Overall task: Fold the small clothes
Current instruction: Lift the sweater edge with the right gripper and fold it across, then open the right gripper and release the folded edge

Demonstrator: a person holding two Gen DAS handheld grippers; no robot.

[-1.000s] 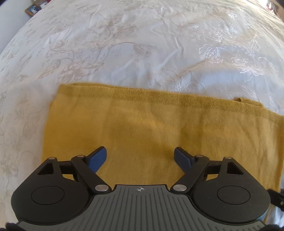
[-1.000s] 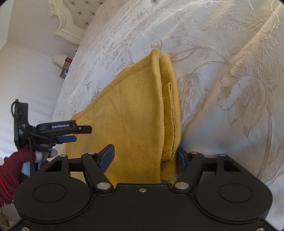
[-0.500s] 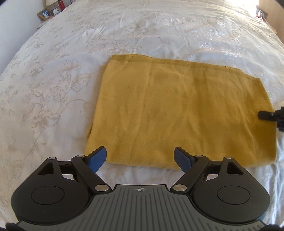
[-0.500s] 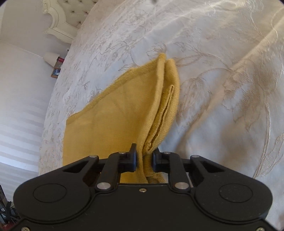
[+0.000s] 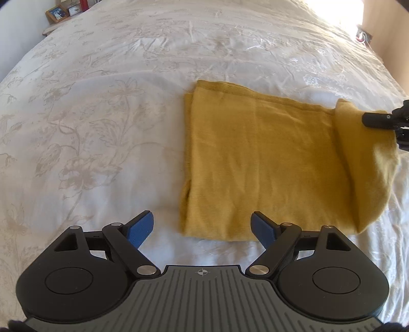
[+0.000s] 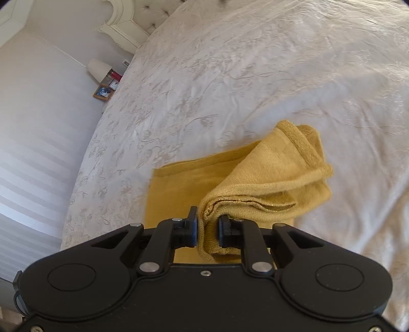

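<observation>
A mustard-yellow knitted garment [image 5: 260, 163] lies folded flat on the white bedspread [image 5: 102, 127]. Its right end is lifted and curling over toward the middle. My right gripper [image 6: 207, 229] is shut on that end of the garment [image 6: 268, 184], several layers bunched between its black pads. The same gripper [image 5: 383, 120] shows at the right edge of the left wrist view. My left gripper [image 5: 203, 227] hangs open above the garment's near left corner, blue pads [image 5: 140, 227] wide apart, nothing between them.
The bedspread [image 6: 230, 76] has a pale floral pattern and stretches wide on all sides. A tufted headboard [image 6: 133, 23] and a bedside table with a lamp [image 6: 97, 69] and a picture frame [image 6: 103, 93] stand at the far end. A white wall runs along the left.
My right gripper closed on the garment's right end and lifted it up off the bed. My left gripper pulled back from over the cloth to its near left corner, still open.
</observation>
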